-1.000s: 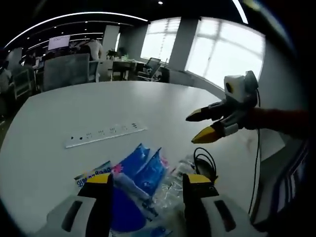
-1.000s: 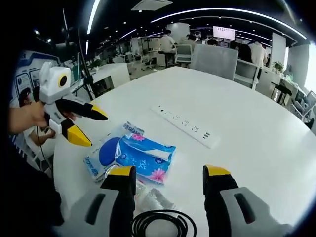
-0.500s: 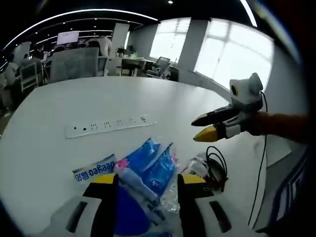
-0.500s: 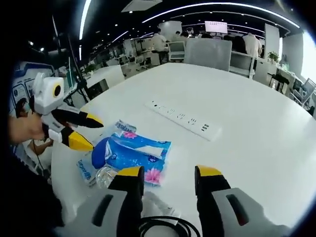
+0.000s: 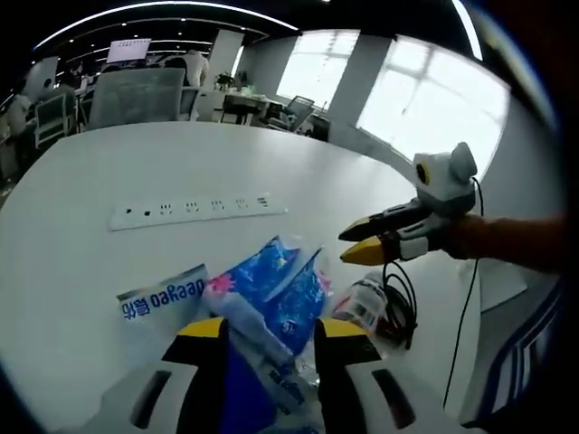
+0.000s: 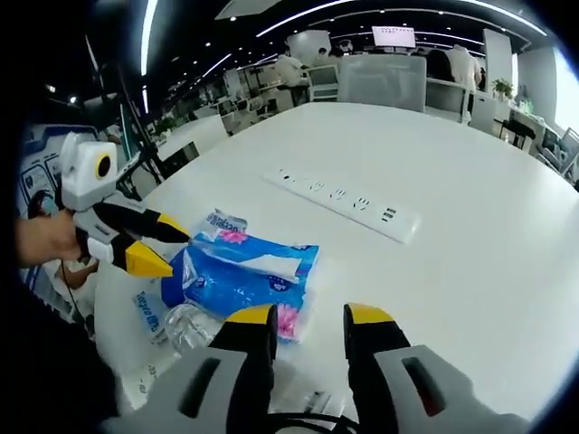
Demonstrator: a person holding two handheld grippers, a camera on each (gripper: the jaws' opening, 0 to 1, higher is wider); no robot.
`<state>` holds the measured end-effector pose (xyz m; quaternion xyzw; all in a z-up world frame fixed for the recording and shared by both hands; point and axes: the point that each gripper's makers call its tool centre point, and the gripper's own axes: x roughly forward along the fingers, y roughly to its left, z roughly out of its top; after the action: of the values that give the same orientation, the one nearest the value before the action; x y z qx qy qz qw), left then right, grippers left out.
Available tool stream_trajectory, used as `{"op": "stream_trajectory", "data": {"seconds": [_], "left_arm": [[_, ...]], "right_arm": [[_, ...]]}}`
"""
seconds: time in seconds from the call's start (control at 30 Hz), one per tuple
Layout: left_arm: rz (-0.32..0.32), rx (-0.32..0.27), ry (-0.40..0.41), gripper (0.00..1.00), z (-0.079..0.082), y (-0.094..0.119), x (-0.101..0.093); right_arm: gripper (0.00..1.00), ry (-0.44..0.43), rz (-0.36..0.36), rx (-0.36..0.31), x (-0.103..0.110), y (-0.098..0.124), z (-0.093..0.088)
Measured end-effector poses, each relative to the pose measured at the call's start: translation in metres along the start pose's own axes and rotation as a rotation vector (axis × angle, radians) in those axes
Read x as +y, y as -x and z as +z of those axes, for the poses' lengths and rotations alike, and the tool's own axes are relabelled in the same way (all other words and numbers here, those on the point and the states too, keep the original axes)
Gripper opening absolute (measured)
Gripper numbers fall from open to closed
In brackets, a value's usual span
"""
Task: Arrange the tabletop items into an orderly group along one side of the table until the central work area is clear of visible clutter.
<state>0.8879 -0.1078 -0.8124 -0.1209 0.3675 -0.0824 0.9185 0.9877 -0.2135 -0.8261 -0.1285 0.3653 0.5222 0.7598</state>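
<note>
Now gathering: left gripper (image 5: 262, 330) narrowly parted astride blue tissue pack (image 6: 244, 276), apparently ungripped; right gripper (image 6: 309, 315) narrowly parted, empty. Next: clamp, drag sideward.

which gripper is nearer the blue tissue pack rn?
Left. The left gripper has its jaw tips right at the edge of the blue tissue pack, jaws apart. The right gripper hovers just short of the pack's near corner.

Black cable coil (image 6: 298, 421) cut off at bottom edge, behind right claw (image 6: 310, 316)
</note>
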Motion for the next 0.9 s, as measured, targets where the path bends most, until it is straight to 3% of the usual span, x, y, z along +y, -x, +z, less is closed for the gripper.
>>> {"op": "stream_trajectory", "data": {"seconds": [0.33,0.5,0.63,0.9], "left_arm": [[-0.038,0.031,0.029,0.29,-0.007,-0.014,-0.001],[-0.037,0.057,0.025,0.25,-0.014,-0.021,0.001],[-0.03,0.068,0.037,0.23,-0.017,-0.022,0.002],[-0.012,0.077,0.035,0.1,-0.019,-0.024,0.007]], "right_arm": [[0.17,-0.012,0.015,0.004,0.004,-0.014,-0.003],[0.06,0.009,0.019,0.03,0.002,-0.022,-0.012],[0.04,-0.003,0.032,0.032,0.003,-0.024,-0.014],[0.01,-0.021,0.05,0.025,0.007,-0.023,-0.013]]}}
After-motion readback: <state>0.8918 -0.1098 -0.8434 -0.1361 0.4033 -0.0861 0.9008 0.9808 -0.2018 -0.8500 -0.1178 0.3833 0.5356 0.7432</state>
